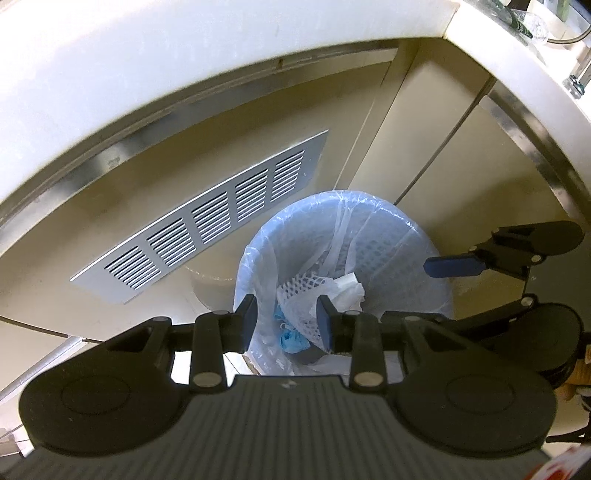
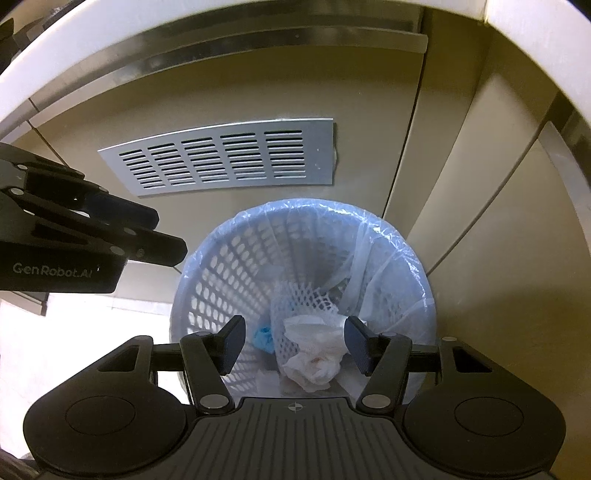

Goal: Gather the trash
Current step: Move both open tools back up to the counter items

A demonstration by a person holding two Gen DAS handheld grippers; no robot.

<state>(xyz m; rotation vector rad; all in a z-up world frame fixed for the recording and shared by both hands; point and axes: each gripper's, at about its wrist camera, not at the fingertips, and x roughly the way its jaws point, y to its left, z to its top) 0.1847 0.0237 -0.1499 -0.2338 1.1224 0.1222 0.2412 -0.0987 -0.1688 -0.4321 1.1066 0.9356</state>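
Currently over the lined wastebasket (image 2: 303, 280), low centre of both wrist views, tucked against the cabinet fronts below the counter (image 1: 184, 55) edge. Right claw (image 2: 295, 345) spread fairly wide, nothing pinched; crumpled white tissue (image 2: 314, 354) shows between its pads but looks to lie down inside the basket, so read as dropped. Left claw (image 1: 288, 317) narrower, gap clear, no grip on anything; pointed down at the same basket. Right claw also visible at right edge of the left view (image 1: 476, 280), left claw at left edge of the right view (image 2: 162, 236), both apart from the rim.

Contents seen: tissue, white foam fruit netting (image 2: 306, 306), something blue and crumpled (image 2: 264, 338), possibly a glove, can't confirm. Clear plastic liner (image 2: 391, 236) folded over the rim, loose strip hanging inside.

Progress, judged: at least one deposit done. Remaining trash not assessable, since neither view covers more than a sliver of the counter top. Clear bottle-like item (image 1: 532, 22) at upper right of the left view, too distorted to identify. Slotted vent panel (image 2: 221, 158) behind the basket, irrelevant.
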